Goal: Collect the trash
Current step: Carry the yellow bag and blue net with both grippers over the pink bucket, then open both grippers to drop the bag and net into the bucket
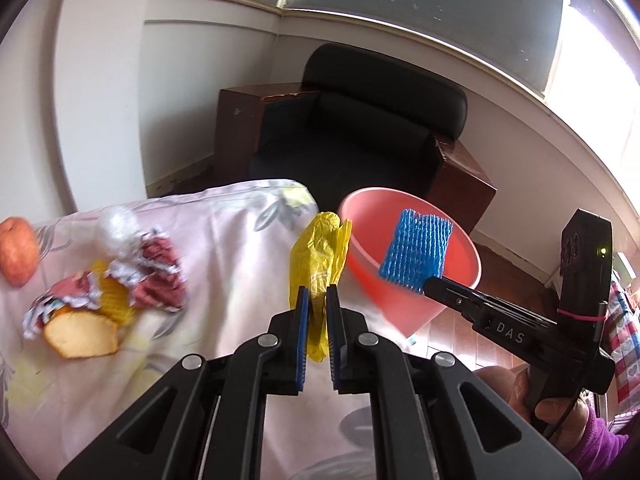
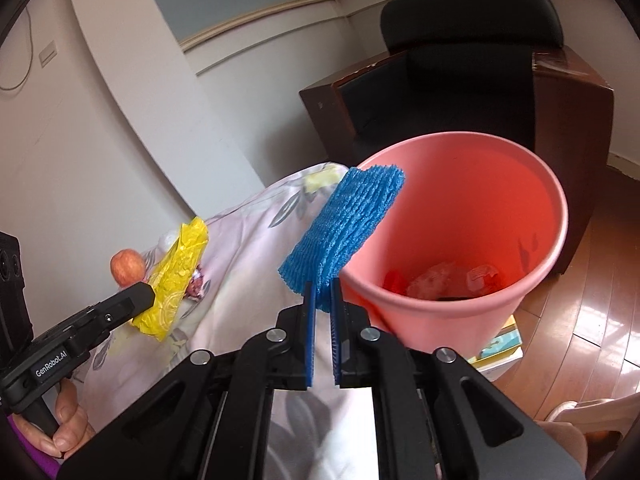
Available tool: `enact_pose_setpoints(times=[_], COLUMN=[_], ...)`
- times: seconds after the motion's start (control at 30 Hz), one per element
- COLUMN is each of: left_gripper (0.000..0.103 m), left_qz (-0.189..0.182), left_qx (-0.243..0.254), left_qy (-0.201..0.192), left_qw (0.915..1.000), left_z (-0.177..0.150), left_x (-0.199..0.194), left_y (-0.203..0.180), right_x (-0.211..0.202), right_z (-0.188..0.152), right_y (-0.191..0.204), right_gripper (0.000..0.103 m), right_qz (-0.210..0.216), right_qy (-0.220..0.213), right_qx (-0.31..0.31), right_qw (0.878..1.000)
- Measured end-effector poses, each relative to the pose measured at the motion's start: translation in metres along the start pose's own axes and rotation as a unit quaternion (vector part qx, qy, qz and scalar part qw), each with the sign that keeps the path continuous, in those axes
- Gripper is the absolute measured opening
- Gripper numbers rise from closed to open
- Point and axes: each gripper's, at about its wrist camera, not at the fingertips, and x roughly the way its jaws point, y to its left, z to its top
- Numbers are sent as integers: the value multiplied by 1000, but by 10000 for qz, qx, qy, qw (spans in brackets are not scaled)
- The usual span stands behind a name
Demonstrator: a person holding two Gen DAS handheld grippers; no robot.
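1. The left gripper (image 1: 317, 300) is clamped on a crumpled yellow plastic bag (image 1: 318, 256); the bag stands up from between the blue pads and hangs a little below them, above the edge of the table, just left of the pink bucket (image 1: 460, 280).
2. The right gripper (image 2: 323, 292) is clamped on a blue foam fruit net (image 2: 344, 224); the net rises tilted from the pads, its upper corner overlapping the near left rim of the pink bucket in the right wrist view.
3. The pink bucket stands off the table's far corner, on a wooden floor (image 2: 600, 312); pinkish scraps (image 2: 436, 280) lie at its bottom.
4. On the table, covered by a pale floral cloth (image 1: 224, 240), lie a slice of cake (image 1: 80, 338), crumpled red-and-white wrappers (image 1: 156, 276), a yellow foam net (image 1: 114, 298) and a white wad (image 1: 116, 228); an apple (image 1: 16, 252) sits at the left edge, apart from the pile.
5. A black armchair (image 1: 360, 128) with wooden sides stands behind the bucket.
6. A hand (image 2: 64, 420) with a purple sleeve holds the left gripper's handle.
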Motion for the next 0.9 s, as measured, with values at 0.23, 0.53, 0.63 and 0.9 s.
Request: enact_pose_setpoints(times=[0.23,0.53,0.63,0.9], left_gripper=[8,8,8,8], left_qz=[-194,-389,-453,-468], left_qx=[237,400,392,293], left_qy=[29,132,188,376], left_qw=[9995,9984,9980,9978], left_z=[17,31,35,38], left_x=[26,61,74,100], left_y=[-34,-68,-77,-80], right_x=[-2,-1,-2,5], right_z=[4,8,4,5], right_y=[-26,-39,-45,-55], right_gripper=[7,7,7,7], right_qz=[-197,-404,-411,-486], right_qy=[-103,-177,-166,-132], right_qx=[219,173,233,352], right_qw=[9995,9989,9987,9981])
